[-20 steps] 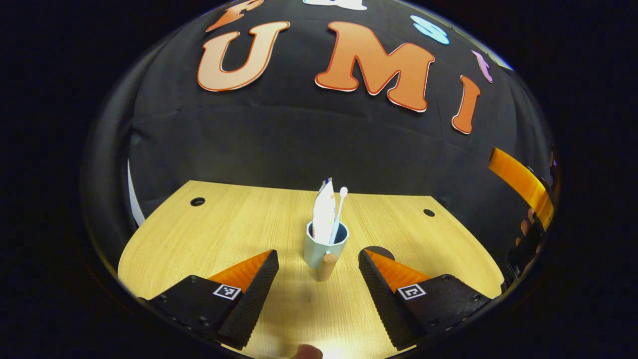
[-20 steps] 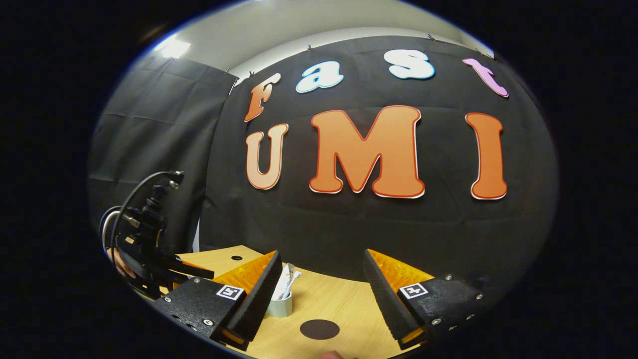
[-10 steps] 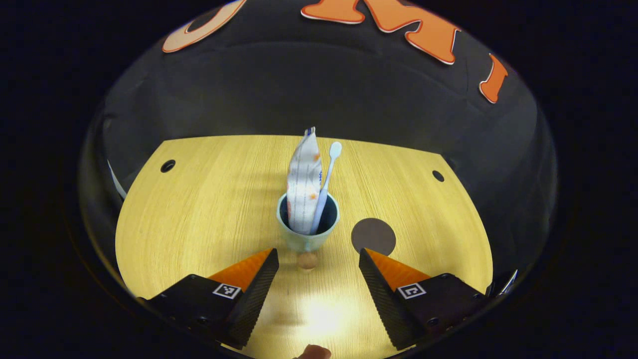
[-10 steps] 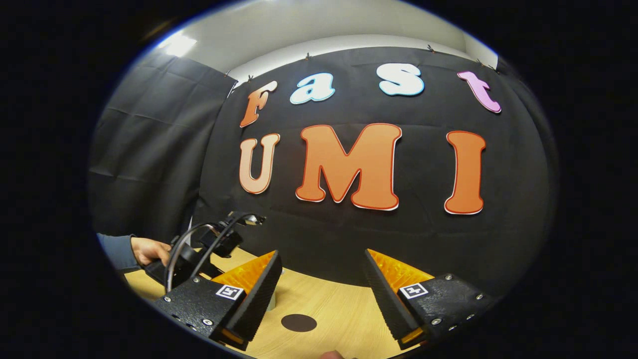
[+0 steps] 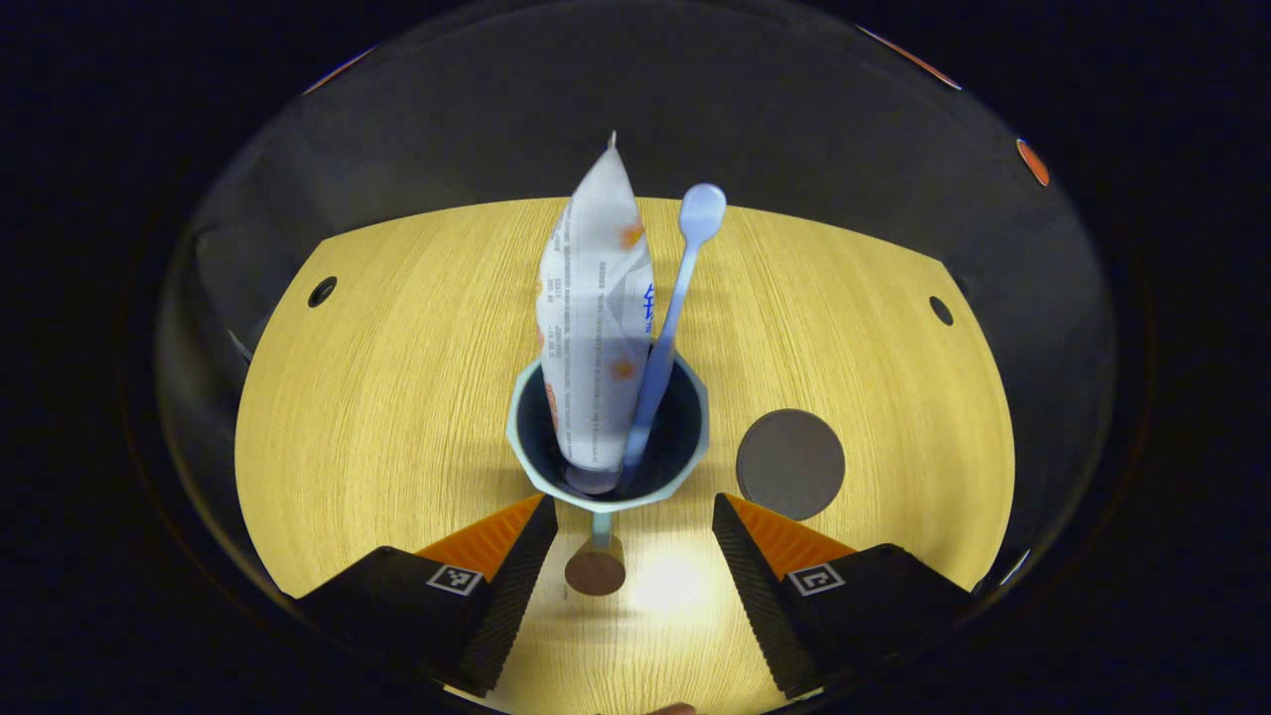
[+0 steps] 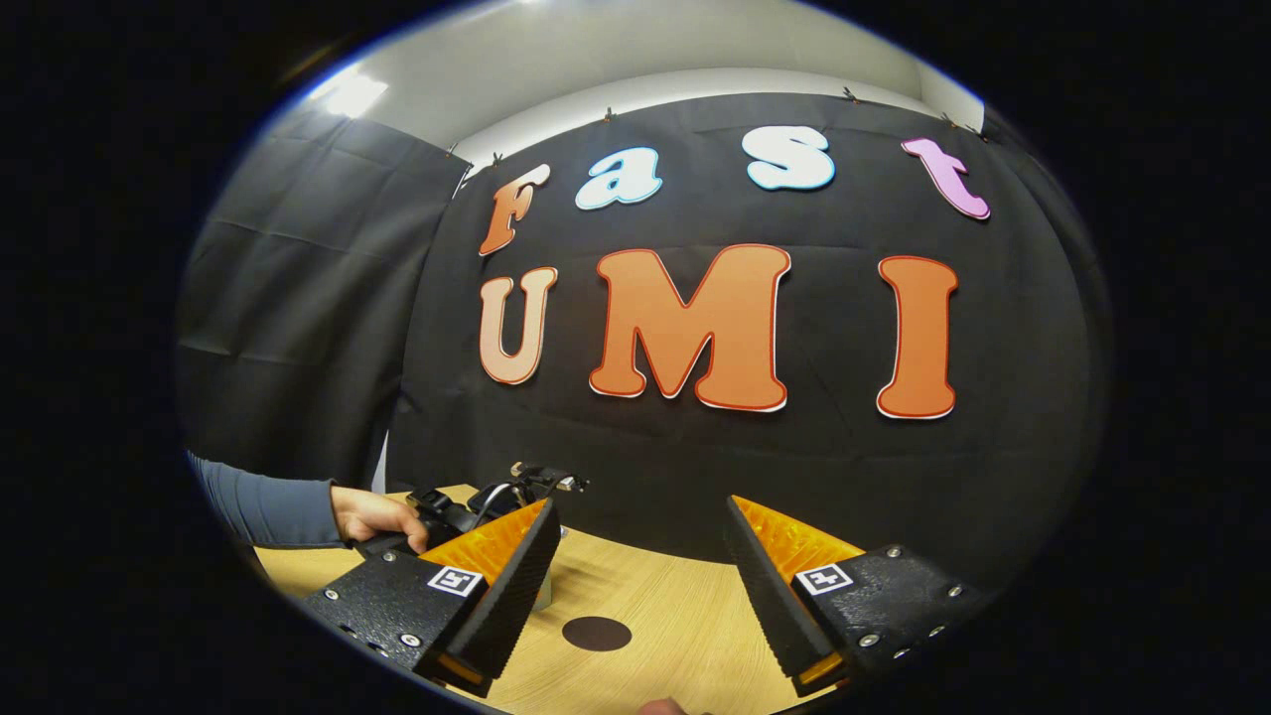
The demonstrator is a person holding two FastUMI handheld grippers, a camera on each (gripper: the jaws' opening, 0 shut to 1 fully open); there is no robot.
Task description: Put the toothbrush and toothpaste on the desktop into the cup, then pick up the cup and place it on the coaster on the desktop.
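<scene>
Toothpaste point(image 5: 594, 318) and toothbrush point(image 5: 667, 328) stand in the cup point(image 5: 608, 437) at centre frame; left claw point(image 5: 626, 566), spread, straddles its handle; coaster point(image 5: 790, 464) at lower right awaits; right claw point(image 6: 635, 586) spread, idle.

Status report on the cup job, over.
Left hand-held gripper open, straddling cup handle. Toothbrush and toothpaste in cup. Coaster bare. Right hand-held gripper open, idle.

Left gripper point(image 5: 628, 516) is pointing steeply downward with fingers spread wide, a sleeved hand point(image 6: 372, 516) gripping it at far left; right gripper point(image 6: 640, 541) is hovering level, fingers likewise apart.
</scene>
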